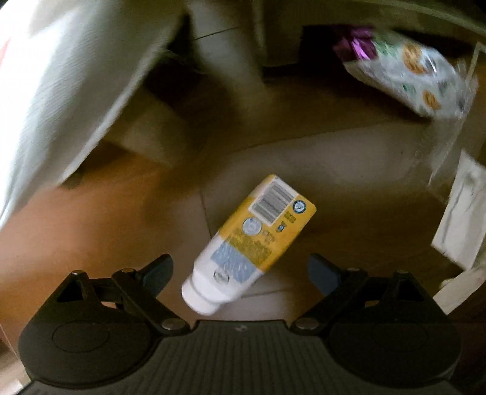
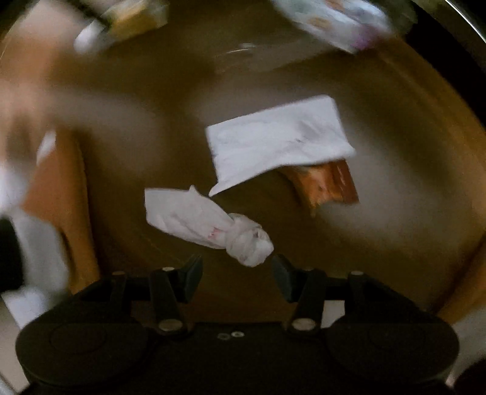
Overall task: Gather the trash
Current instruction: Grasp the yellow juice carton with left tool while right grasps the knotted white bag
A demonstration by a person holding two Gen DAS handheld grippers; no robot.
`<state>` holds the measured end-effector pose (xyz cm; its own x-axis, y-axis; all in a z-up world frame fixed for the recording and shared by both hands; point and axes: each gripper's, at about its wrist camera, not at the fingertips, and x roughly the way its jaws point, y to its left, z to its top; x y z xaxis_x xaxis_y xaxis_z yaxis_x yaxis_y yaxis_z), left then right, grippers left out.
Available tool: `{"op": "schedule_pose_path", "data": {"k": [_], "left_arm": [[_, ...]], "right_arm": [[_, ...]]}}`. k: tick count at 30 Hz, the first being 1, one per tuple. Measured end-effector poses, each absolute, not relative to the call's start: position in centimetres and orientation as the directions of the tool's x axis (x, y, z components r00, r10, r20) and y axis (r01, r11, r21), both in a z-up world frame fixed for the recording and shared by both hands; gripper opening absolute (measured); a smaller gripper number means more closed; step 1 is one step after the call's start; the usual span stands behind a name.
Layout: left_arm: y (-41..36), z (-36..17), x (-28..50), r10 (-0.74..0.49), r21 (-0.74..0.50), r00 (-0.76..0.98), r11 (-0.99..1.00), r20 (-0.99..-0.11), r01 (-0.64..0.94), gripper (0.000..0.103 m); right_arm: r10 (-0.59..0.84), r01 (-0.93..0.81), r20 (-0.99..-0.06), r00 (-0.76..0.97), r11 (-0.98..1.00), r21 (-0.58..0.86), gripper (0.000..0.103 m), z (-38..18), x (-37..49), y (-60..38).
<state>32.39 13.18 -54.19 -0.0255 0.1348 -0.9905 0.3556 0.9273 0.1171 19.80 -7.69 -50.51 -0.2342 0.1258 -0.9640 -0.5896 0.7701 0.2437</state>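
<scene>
A yellow and white tube [image 1: 246, 243] with a barcode lies on the brown floor, its white cap toward my left gripper [image 1: 241, 272]. That gripper points down, open, its fingers apart on either side of the tube's cap end and not touching it. In the right wrist view a knotted white tissue wad [image 2: 209, 226] lies just ahead of my right gripper [image 2: 237, 275], which is open with nothing between its fingers. Beyond the wad lies a flat white napkin [image 2: 279, 139] over an orange-brown wrapper [image 2: 328, 182].
A printed snack bag [image 1: 407, 73] with a purple end lies at the upper right, a white paper [image 1: 461, 212] at the right edge. White fabric [image 1: 66, 85] hangs at the left. The tube [image 2: 121, 24] and the snack bag [image 2: 334, 18] show blurred along the top of the right wrist view.
</scene>
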Motion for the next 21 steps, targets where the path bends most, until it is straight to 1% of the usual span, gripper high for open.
{"op": "schedule_pose_path", "data": {"k": [3,8,13,18,20,21], "left_arm": [[12.6,-55.4,32.0,0.141,0.119,-0.024,0.904,-0.99,0.411,0.096],[12.2,-57.3,31.3,0.159,0.134,-0.017,0.88,-0.987,0.456,0.096],[12.4,-59.0,31.1,0.163,0.131,-0.034,0.884,-0.986,0.449,0.095],[12.9,-59.1,31.5,0.135,0.115,-0.02,0.907,-0.991,0.405,0.095],[13.2,-58.6,31.7,0.124,0.109,-0.014,0.914,-0.992,0.39,0.092],[13.3,-58.5,31.9,0.118,0.105,-0.012,0.92,-0.993,0.379,0.089]], "right_arm": [[0.107,-0.686,-0.975,-0.193,0.696,0.212,0.051,-51.0,19.0,-6.8],[0.09,-0.774,-0.985,-0.15,0.609,0.174,0.051,-52.0,18.4,-5.6],[0.082,-0.829,-0.986,-0.143,0.534,0.165,0.049,-52.7,17.5,-4.9],[0.081,-0.856,-0.988,-0.129,0.494,0.152,0.048,-53.1,16.8,-4.4],[0.076,-0.874,-0.991,-0.111,0.466,0.134,0.046,-53.2,16.3,-4.3],[0.074,-0.881,-0.992,-0.106,0.455,0.128,0.043,-53.2,16.1,-4.3]]}}
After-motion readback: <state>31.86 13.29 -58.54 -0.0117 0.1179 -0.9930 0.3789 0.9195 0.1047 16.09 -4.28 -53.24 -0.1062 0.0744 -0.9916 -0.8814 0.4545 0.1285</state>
